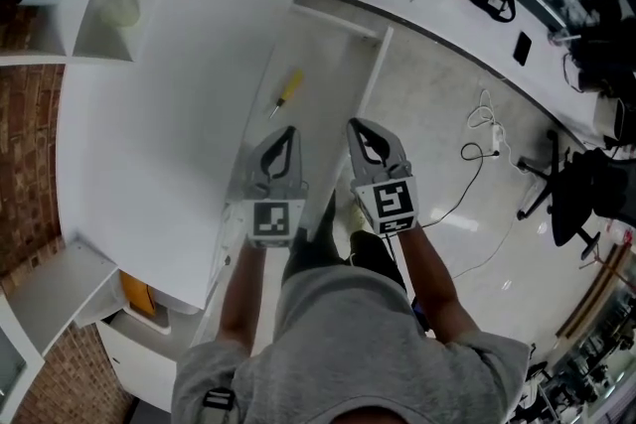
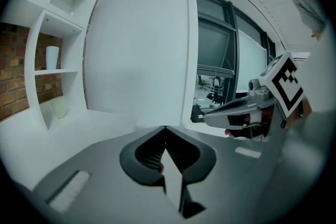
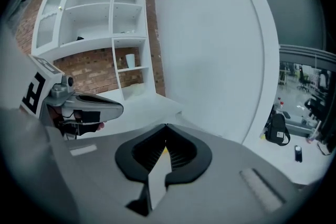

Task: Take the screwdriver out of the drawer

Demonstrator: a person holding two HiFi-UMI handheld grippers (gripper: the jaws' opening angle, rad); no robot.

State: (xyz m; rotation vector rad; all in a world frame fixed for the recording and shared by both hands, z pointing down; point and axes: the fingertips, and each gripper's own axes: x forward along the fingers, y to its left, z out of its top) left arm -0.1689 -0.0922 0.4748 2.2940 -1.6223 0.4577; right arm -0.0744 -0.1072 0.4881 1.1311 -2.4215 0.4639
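Head view: the drawer point(image 1: 376, 65) is already open, and the screwdriver point(image 1: 288, 90) lies untouched at its far end. The left gripper point(image 1: 284, 146) and right gripper point(image 1: 366, 142) hover nearer, jaws pressed together and empty. Reaching, grasping and lifting are left.

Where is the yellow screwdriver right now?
In the head view, the screwdriver lies in the open drawer, near its left side, just beyond the left hand-held gripper.

Your right gripper point(image 3: 166, 126) has its jaws together at the tips; your left gripper point(image 3: 118, 108) shows at left; white shelves point(image 3: 94, 23) stand against a brick wall point(image 3: 94, 73); a black bag point(image 3: 276, 129) sits far right.
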